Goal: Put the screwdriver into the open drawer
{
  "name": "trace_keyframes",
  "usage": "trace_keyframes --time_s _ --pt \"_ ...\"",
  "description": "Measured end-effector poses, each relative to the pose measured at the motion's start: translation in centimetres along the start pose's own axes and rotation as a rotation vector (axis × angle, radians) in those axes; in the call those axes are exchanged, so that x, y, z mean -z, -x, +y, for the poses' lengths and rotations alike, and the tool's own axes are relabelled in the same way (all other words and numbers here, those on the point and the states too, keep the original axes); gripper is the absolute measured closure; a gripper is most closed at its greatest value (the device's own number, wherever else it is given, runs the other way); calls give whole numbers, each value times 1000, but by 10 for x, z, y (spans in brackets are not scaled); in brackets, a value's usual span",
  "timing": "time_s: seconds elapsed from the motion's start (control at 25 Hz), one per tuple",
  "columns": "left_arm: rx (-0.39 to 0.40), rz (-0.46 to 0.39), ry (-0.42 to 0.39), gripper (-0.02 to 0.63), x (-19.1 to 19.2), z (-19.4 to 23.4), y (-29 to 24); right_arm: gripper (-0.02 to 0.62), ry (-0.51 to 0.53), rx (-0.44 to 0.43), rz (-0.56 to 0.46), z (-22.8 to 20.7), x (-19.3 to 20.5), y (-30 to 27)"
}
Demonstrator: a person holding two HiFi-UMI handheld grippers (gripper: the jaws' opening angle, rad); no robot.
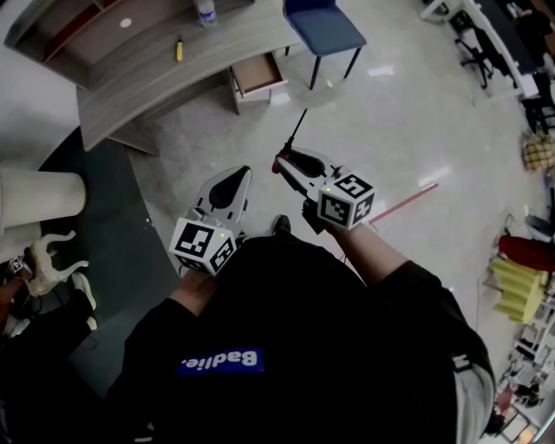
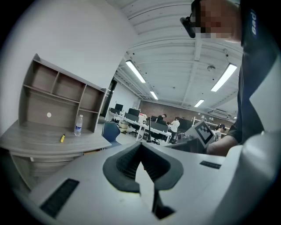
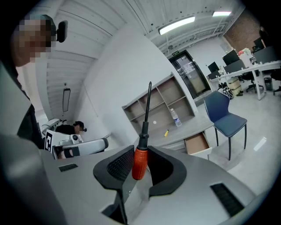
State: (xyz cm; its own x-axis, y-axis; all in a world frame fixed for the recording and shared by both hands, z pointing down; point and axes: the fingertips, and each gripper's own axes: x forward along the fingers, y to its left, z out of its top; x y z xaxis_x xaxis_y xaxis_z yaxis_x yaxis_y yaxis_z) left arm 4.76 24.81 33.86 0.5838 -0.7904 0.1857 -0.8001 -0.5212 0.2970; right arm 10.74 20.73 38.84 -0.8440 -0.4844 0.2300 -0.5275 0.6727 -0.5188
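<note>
My right gripper (image 1: 284, 162) (image 3: 140, 166) is shut on the orange handle of a screwdriver (image 1: 296, 133) (image 3: 139, 157). Its thin black shaft sticks out past the jaws, pointing toward the desk. The open drawer (image 1: 257, 74) (image 3: 197, 143) hangs out under the grey desk (image 1: 165, 78) (image 3: 193, 125), well ahead of both grippers, and looks empty. My left gripper (image 1: 236, 178) (image 2: 140, 151) is held beside the right one, with its jaws together and nothing between them.
A blue chair (image 1: 325, 30) (image 3: 224, 116) stands right of the drawer. On the desk lie a small yellow tool (image 1: 179, 49) (image 2: 63, 138) and a water bottle (image 1: 206, 13) (image 2: 78, 125) below a shelf unit (image 2: 57, 94). Shiny floor (image 1: 390, 139) separates me from the desk.
</note>
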Motion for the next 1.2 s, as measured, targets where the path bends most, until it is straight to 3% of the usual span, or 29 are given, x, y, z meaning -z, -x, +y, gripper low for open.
trace_keyframes --time_s 0.2,0.56,1.2 --pt "-23 -12 -21 604 -8 -3 -16 480 -5 -22 -4 -20 -11 -3" --pt "-30 -15 -2 604 -17 34 -43 480 -29 -7 19 -49 -15 -32" --pt "189 28 -24 604 -72 194 -119 480 -104 214 -17 -118 -62 -175"
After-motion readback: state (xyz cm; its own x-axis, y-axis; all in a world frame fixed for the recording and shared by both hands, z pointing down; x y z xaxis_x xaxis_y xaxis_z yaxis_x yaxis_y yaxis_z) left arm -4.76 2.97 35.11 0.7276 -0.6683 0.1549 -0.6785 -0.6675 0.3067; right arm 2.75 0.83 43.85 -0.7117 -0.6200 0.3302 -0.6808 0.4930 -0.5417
